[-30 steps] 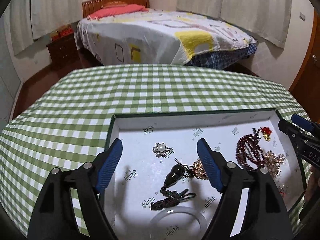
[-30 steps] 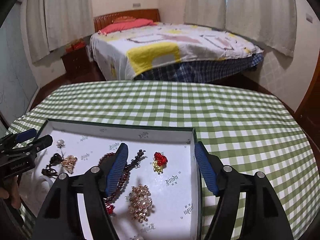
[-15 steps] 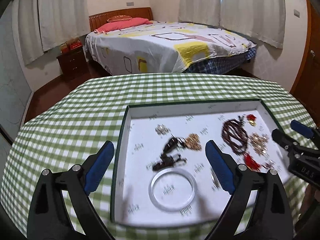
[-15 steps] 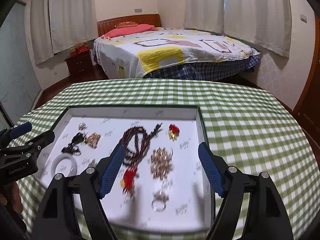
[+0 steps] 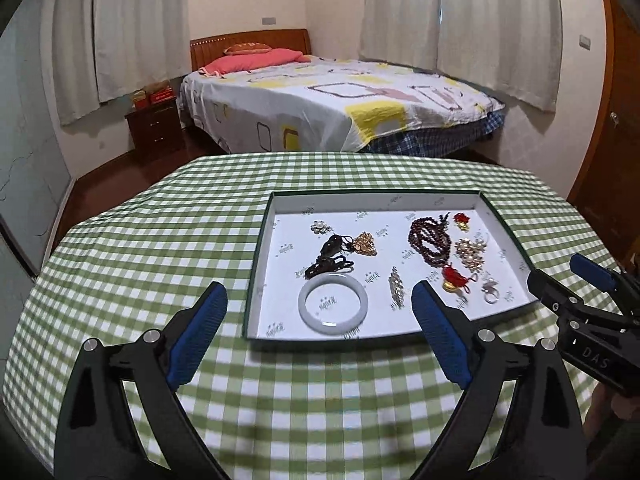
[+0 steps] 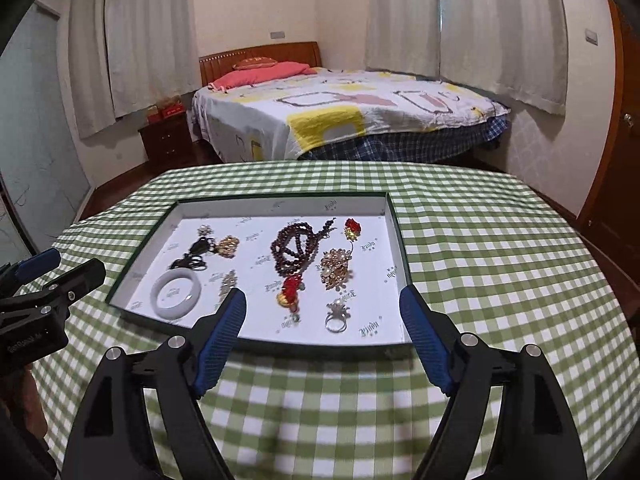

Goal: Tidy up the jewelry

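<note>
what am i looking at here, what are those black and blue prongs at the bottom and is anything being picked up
No robot: a person holds a hand tool in each hand, each with a two-finger claw and its own camera looking along the fingers. One picture is from the left claw, the other from the right claw, whose fingers are opening. Both are empty and hang over the green checked tablecloth, just short of a shallow white tray. In the tray lie a pale bangle, a dark red bead string, a ring, brooches and pendants. Behind stands a bed.
</note>
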`<state>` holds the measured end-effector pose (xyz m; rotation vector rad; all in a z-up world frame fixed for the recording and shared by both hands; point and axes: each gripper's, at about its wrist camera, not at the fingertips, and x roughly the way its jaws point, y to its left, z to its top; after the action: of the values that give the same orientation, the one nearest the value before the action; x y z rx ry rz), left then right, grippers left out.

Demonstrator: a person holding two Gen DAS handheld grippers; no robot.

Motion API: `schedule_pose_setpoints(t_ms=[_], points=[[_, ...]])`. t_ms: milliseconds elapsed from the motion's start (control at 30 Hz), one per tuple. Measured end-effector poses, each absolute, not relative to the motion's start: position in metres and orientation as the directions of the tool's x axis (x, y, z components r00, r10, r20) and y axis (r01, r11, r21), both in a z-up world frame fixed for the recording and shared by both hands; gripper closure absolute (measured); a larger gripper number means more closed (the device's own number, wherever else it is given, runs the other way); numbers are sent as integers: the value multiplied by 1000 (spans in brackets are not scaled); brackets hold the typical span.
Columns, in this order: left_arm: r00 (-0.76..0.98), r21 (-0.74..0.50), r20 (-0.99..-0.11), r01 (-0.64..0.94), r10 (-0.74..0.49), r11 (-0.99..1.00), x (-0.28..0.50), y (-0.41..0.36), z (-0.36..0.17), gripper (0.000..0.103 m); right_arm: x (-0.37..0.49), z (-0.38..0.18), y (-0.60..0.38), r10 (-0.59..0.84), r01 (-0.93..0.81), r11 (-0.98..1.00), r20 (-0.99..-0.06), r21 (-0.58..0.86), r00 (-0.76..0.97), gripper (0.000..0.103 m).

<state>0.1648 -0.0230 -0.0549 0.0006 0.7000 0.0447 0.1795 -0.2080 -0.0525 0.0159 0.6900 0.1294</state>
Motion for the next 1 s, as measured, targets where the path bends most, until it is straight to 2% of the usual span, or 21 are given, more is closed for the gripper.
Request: schedule_pose_setpoints(t_ms=[533,1000], points=[[834,-30,-552,-57,32,998,94,-19,-4,9,112,4,-198,134,-143,989,-535,24,834,24],[851,-32,-524,-58,33,998,75,-20,7,9,97,14,-199,127,-140,990,-511,12,850,22]])
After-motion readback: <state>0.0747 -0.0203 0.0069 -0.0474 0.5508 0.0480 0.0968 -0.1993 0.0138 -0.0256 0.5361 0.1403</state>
